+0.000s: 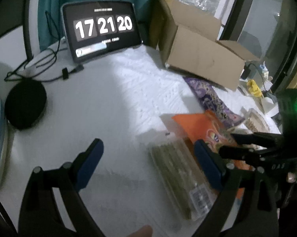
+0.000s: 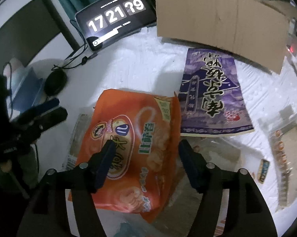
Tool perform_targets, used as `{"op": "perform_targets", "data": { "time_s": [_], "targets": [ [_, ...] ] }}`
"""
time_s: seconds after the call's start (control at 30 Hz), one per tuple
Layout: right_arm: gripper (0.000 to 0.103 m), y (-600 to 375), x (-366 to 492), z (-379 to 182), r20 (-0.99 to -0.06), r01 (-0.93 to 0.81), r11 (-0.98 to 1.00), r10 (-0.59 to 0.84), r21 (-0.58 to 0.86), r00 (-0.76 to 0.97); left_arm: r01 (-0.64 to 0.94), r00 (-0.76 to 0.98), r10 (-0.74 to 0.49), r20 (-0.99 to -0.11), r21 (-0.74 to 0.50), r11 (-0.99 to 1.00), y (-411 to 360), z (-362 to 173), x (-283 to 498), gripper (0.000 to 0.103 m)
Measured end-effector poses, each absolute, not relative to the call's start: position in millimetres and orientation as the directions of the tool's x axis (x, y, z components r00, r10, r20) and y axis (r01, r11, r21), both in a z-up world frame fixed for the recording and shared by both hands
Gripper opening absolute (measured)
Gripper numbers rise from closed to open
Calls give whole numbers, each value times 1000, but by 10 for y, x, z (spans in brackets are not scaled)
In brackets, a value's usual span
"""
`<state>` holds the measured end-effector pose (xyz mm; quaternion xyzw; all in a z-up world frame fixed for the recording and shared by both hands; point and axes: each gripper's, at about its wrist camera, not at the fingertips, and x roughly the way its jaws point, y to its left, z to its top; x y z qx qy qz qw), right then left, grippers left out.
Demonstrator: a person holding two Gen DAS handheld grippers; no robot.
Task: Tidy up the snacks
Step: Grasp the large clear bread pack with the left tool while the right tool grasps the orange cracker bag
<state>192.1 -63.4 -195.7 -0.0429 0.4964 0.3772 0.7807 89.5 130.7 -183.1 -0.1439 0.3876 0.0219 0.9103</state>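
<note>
Behind snack bags [image 2: 128,148]: open cardboard box [image 2: 217,19]

I am seeing a tablet clock [image 1: 101,30] standing by cables [image 1: 43,67] and a black round pad [image 1: 25,103] lying nearby.

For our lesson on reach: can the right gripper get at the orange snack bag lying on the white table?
Probably yes: the right gripper hangs open right above the orange snack bag, with nothing lying on top of it.
</note>
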Motion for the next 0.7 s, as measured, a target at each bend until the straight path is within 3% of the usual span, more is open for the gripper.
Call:
{"op": "perform_targets", "data": {
  "time_s": [0.17, 0.23, 0.27, 0.3, 0.37, 0.63, 0.7],
  "targets": [
    [71, -573, 1862, -2040, -807, -660, 691, 550, 296, 213, -145, 665, -83, -742, -237, 961, 1212, -1934, 847, 94],
    [59, -597, 1873, -2037, -799, -652, 690, 563, 314, 211, -148, 659, -80, -747, -234, 961, 1183, -1941, 840, 94],
    [43, -630, 1881, -2011, -794, -648, 695, 566, 312, 224, -146, 658, -82, -748, -234, 961, 1160, -1933, 836, 94],
    [35, -665, 1884, -1978, -792, -644, 705, 558, 297, 246, -143, 658, -85, -748, -235, 961, 1145, -1926, 835, 94],
    [30, -731, 1884, -1914, -781, -643, 709, 564, 290, 270, -127, 661, -97, -744, -239, 963, 1069, -1885, 830, 94],
    [25, -1190, 1906, -1557, -697, -620, 724, 611, 302, 374, -83, 597, -112, -794, -200, 976, 697, -1989, 991, 94],
    [25, -1298, 1924, -1488, -680, -611, 729, 619, 309, 394, -78, 575, -104, -811, -182, 980, 617, -2051, 1046, 100]
  ]
}}
